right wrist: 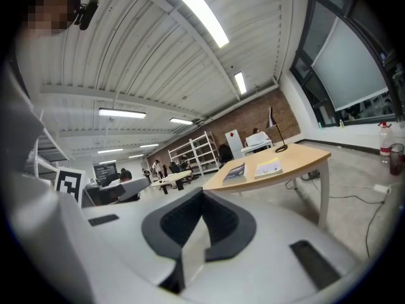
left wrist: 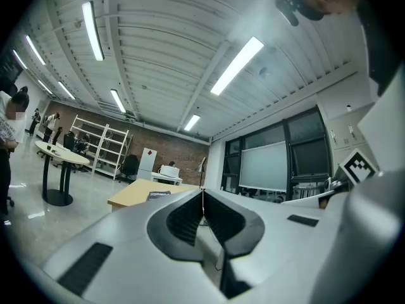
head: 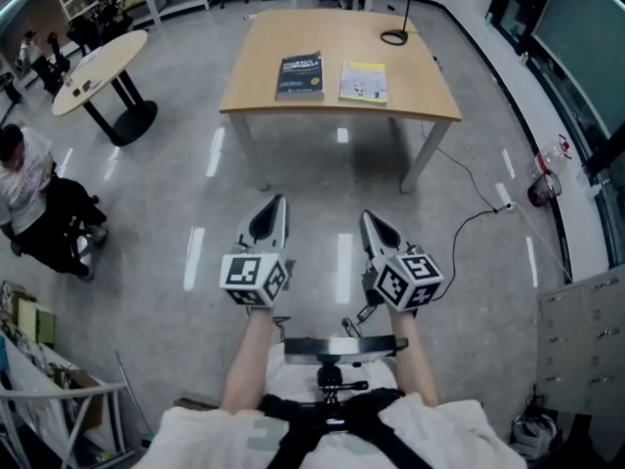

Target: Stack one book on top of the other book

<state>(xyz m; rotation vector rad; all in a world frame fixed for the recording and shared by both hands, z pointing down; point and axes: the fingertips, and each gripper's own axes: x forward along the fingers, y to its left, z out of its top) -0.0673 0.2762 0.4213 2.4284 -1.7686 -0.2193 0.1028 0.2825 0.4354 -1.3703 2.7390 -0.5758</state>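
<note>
A light wooden table [head: 327, 32] stands on the grey floor [head: 156, 213], well ahead of my left gripper [head: 279, 203] and my right gripper [head: 368, 218]. Two books lie flat on it, side by side with a small gap between them, near the edge that faces me. The dark book [head: 300, 74] is ahead of my left gripper and the yellow book [head: 363, 82] is ahead of my right one. Farther away, beyond the yellow book, the round black base of a lamp [head: 394, 37] rests on the top.

dark navy book [head: 300, 74], pale yellow-and-white book [head: 363, 82], light tan table [head: 332, 32], glossy grey floor [head: 146, 193]; grey left gripper [head: 277, 201] and right gripper [head: 368, 216] with black pads [left wrist: 183, 220] and black-and-white square-marker cubes [head: 256, 274].
</note>
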